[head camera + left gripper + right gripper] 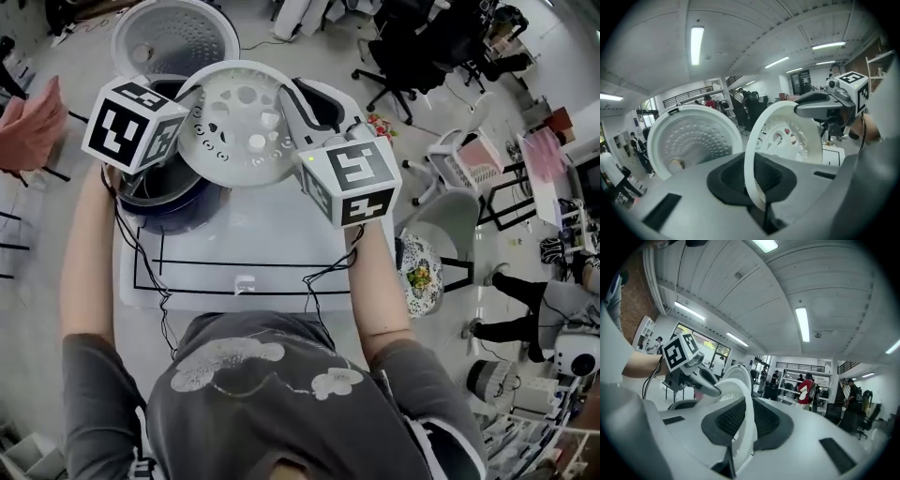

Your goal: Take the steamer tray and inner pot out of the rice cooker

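Note:
The white steamer tray (242, 122), round and full of holes, hangs tilted above the table, over the cooker's right side. My left gripper (190, 114) is shut on its left rim and my right gripper (291, 120) on its right rim. In the left gripper view the tray's rim (752, 154) runs down between the dark pads of the left gripper (757, 190). In the right gripper view the rim (749, 408) sits clamped in the right gripper (740, 434). The dark rice cooker (178, 204) stands below left, its pot mostly hidden by the left marker cube.
The cooker's lid (173, 33) stands open at the back, its dimpled inner face (691, 140) in the left gripper view. A white table (244, 239) with a black outlined rectangle lies in front of me. Office chairs (412, 56) and stools stand on the floor to the right.

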